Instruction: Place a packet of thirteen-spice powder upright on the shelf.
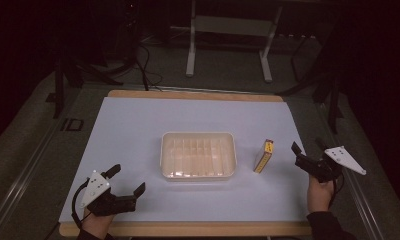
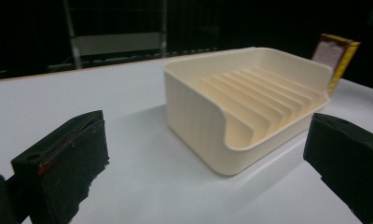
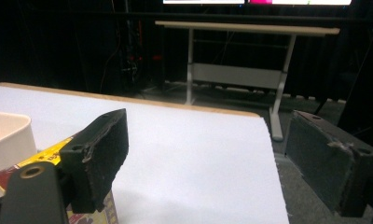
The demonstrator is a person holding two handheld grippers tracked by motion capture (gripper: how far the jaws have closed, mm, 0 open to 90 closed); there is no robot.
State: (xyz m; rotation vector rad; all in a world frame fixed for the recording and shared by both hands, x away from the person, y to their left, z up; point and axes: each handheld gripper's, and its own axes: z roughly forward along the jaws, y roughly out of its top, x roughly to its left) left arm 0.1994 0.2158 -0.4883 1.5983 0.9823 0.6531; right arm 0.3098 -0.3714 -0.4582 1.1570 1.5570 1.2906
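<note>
Both claws wide open and empty: right gripper (image 1: 308, 150) just beside the upright yellow box (image 1: 263, 156), left gripper (image 1: 126, 179) near the cream tray (image 1: 198, 177).

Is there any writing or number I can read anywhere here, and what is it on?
"ID": pale letters on the dark floor or frame left of the table, in the high view.
Small yellow box: print on its red-and-yellow faces, too blurred to read in any view.
Ridged cream tray: no text to be seen.
Left gripper and right gripper: no readable marks.
</note>
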